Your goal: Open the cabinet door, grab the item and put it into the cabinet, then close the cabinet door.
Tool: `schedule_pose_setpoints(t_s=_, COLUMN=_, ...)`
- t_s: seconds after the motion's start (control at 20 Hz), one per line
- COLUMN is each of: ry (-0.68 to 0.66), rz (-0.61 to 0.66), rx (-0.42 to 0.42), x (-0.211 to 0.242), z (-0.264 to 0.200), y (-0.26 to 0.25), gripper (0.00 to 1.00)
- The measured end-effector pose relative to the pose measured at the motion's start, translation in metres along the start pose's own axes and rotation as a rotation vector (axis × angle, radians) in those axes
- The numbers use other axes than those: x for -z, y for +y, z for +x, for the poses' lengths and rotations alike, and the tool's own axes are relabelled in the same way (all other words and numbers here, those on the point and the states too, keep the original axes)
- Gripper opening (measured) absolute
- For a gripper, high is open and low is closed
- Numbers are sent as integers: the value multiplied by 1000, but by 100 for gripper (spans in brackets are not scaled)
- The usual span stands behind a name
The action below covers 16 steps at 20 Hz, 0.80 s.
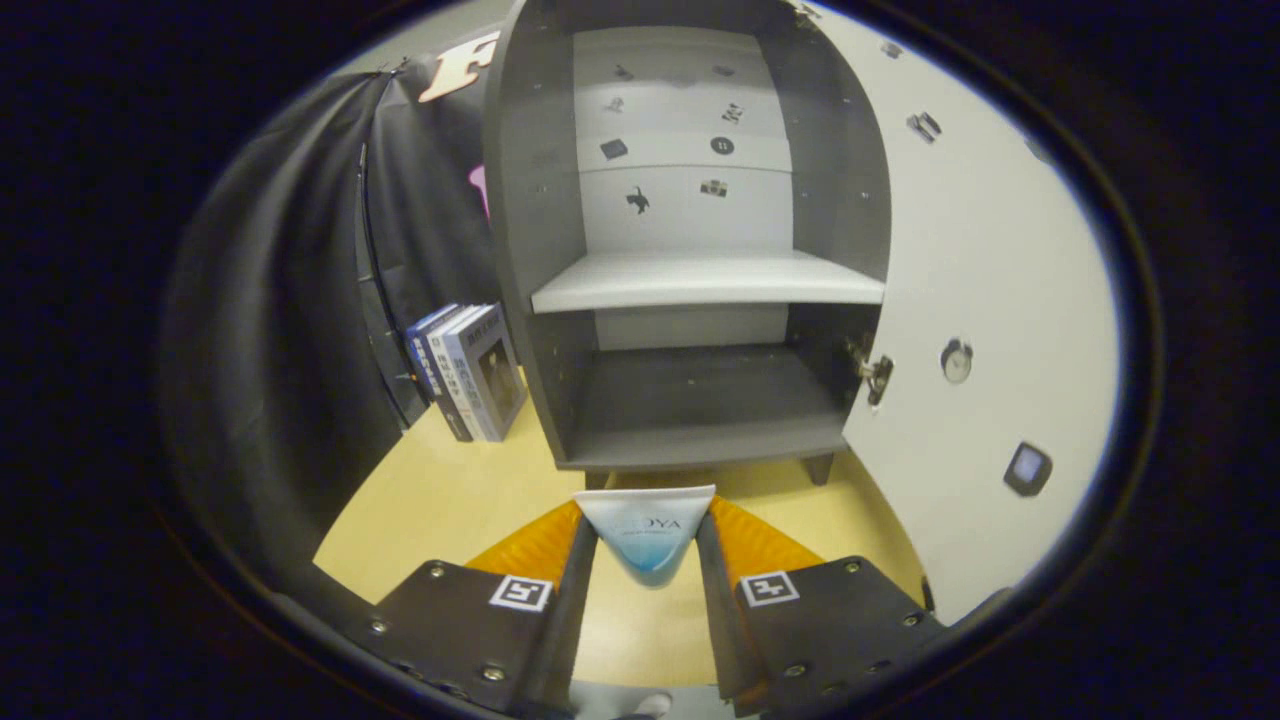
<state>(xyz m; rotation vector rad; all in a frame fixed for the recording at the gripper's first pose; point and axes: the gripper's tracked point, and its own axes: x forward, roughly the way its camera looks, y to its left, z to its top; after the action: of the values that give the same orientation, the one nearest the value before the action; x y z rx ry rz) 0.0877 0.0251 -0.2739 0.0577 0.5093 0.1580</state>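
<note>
A dark grey cabinet (530,200) stands on the yellow table straight ahead, its white door (990,300) swung wide open to the right. Inside are a white middle shelf (705,280) and a dark bottom shelf (700,415), both bare. My gripper (647,540) is shut on a white and blue tube (648,530), which is pinched between both fingers with its flat crimped end pointing toward the cabinet. The tube hangs above the table, just short of the cabinet's bottom edge.
Several books (470,370) stand upright against the cabinet's left side. Black cloth (290,330) hangs on the left. The yellow table (440,500) spreads between my fingers and the cabinet. The open door bears small stickers and a round knob (956,360).
</note>
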Motion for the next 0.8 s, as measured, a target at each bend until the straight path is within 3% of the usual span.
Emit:
schedule_pose_setpoints(t_s=0.4, ry=-139, rz=-70, rx=-27, x=-170, z=19, y=-2, gripper=54)
schedule_pose_setpoints(t_s=0.8, ry=-164, rz=-1, rx=10, x=-228, z=97, y=-30, gripper=54)
